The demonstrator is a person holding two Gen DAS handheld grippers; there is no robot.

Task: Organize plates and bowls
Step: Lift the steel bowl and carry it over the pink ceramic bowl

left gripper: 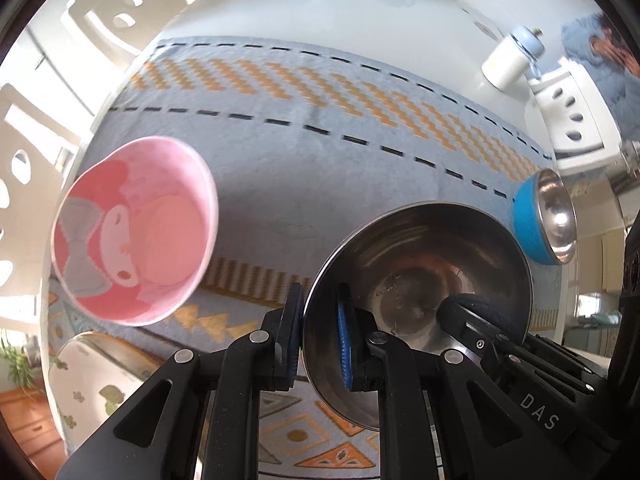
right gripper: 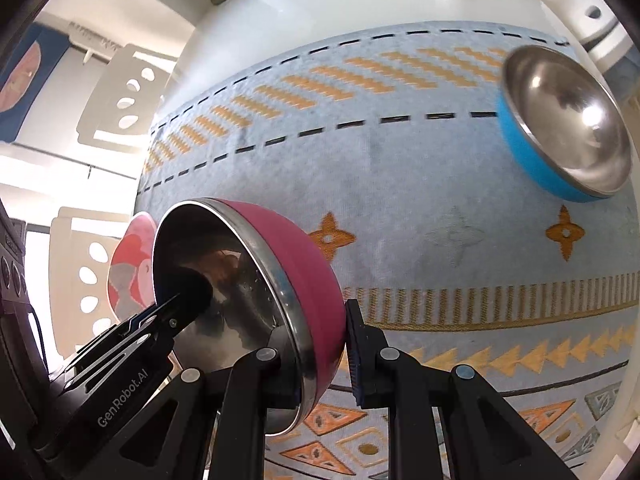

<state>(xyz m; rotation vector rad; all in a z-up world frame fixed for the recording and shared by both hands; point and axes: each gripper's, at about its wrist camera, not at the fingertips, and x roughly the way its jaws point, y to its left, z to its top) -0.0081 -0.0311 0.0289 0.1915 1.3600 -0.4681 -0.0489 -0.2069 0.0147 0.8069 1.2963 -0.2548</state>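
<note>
Magenta bowl (right gripper: 304, 280) clamped by both tools: left (left gripper: 320, 336) "DAS", right (right gripper: 320, 356) "GenRobot.AI".

Home dining area, likely: white table (left gripper: 320, 4) with patterned blue cloth (left gripper: 320, 160), white cut-out chairs (left gripper: 116, 12), wooden drawers (left gripper: 32, 428) and houseplant (left gripper: 16, 360) at the blurred edge.

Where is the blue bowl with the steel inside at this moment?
The blue bowl rests on the patterned cloth at the upper right of the right wrist view, near the white chair, apart from the magenta bowl held by both grippers.
</note>
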